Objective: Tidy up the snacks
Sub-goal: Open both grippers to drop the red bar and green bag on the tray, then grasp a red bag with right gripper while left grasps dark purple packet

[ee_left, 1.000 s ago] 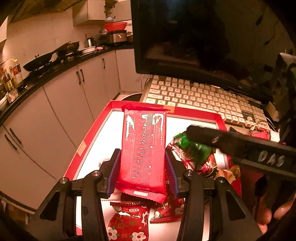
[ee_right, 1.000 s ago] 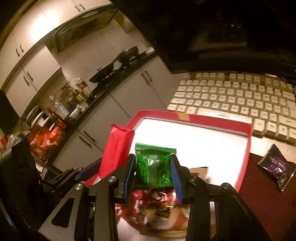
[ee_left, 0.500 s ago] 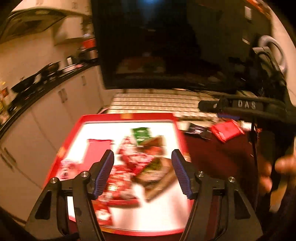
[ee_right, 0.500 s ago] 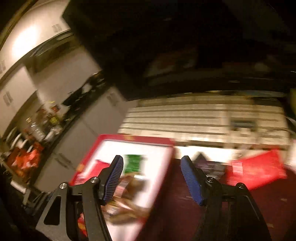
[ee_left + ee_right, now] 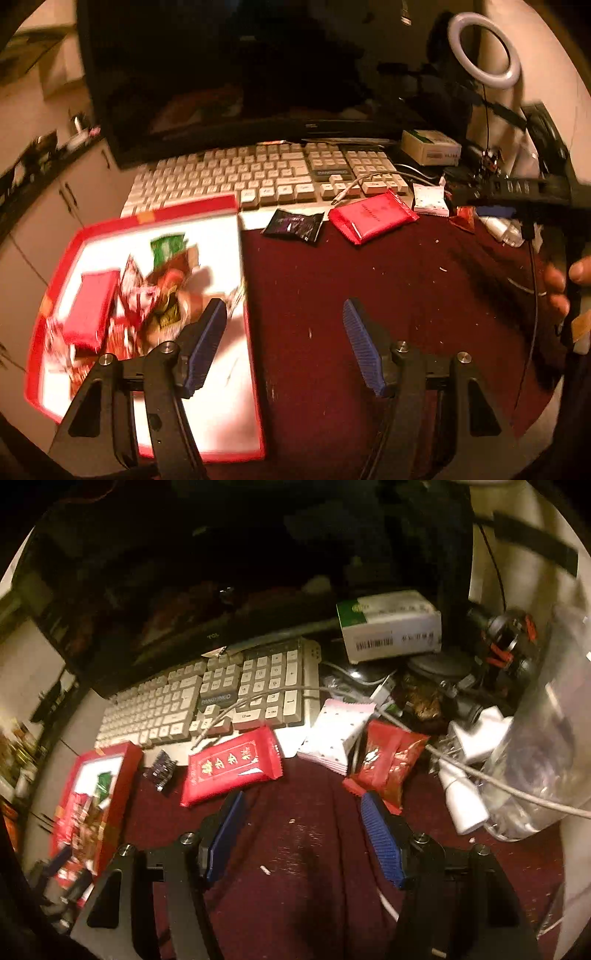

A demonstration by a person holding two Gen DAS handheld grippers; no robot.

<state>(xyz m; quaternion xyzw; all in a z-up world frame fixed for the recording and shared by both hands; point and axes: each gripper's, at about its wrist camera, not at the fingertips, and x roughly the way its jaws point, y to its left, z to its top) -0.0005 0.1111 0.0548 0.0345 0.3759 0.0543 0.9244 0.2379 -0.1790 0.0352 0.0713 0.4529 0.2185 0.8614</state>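
A red-rimmed white tray [image 5: 236,369] at the left holds a pile of snacks, with a flat red packet [image 5: 90,304] and a green packet [image 5: 166,246] among them. On the dark red cloth near the keyboard lie a black packet [image 5: 293,224], a large red packet [image 5: 373,218], a white dotted packet [image 5: 340,736] and a smaller red packet [image 5: 391,760]. My left gripper [image 5: 282,341] is open and empty, over the tray's right edge and the cloth. My right gripper [image 5: 303,836] is open and empty, just short of the large red packet [image 5: 231,770].
A white keyboard [image 5: 258,177] and a dark monitor [image 5: 236,74] stand behind the snacks. At the right are a small white box [image 5: 391,624], cables, white chargers [image 5: 461,805] and a clear plastic bottle [image 5: 546,738]. A ring light [image 5: 484,48] stands at the back right.
Both grippers let go of their packets, the red and the green one, in the tray and opened. Both swung right, away from the tray toward the loose snacks on the cloth.
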